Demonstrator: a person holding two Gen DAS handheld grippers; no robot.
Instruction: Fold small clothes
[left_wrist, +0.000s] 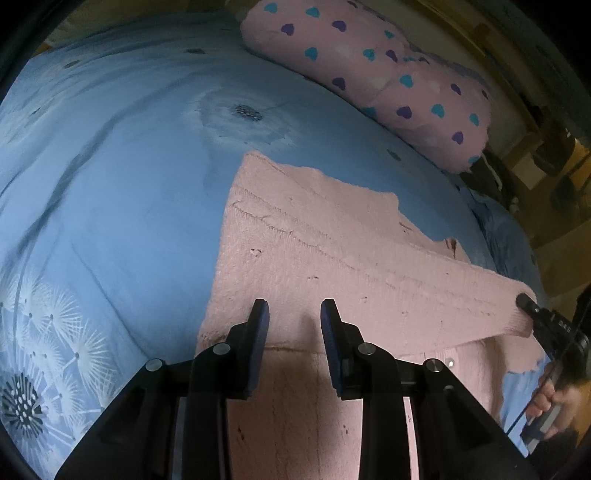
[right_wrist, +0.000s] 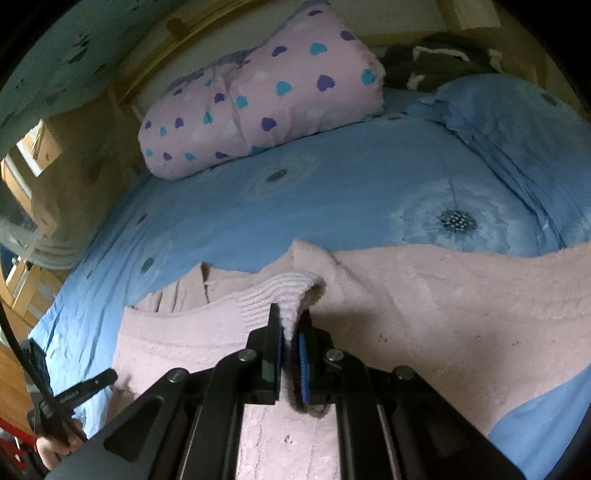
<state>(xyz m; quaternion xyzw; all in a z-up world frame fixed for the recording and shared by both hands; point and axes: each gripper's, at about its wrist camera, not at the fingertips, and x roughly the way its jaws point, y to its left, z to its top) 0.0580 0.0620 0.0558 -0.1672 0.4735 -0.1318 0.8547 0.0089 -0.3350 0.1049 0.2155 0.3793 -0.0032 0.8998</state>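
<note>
A small pink knitted sweater (left_wrist: 314, 251) lies spread on the blue bedcover (left_wrist: 110, 184). My left gripper (left_wrist: 294, 310) is open and empty, hovering just above the sweater's body. My right gripper (right_wrist: 290, 325) is shut on the ribbed cuff of a sleeve (right_wrist: 291, 291) and holds it lifted over the sweater (right_wrist: 424, 295). In the left wrist view the right gripper (left_wrist: 532, 314) shows at the far right, pinching the end of the sleeve (left_wrist: 443, 295) stretched across the body. The left gripper (right_wrist: 88, 387) shows at the lower left of the right wrist view.
A rolled pink blanket with blue and purple hearts (left_wrist: 369, 74) lies at the far side of the bed, also in the right wrist view (right_wrist: 258, 110). A bunched blue duvet (right_wrist: 517, 129) and dark clothing (right_wrist: 436, 62) sit at the back right. Wooden furniture (right_wrist: 26, 155) stands beside the bed.
</note>
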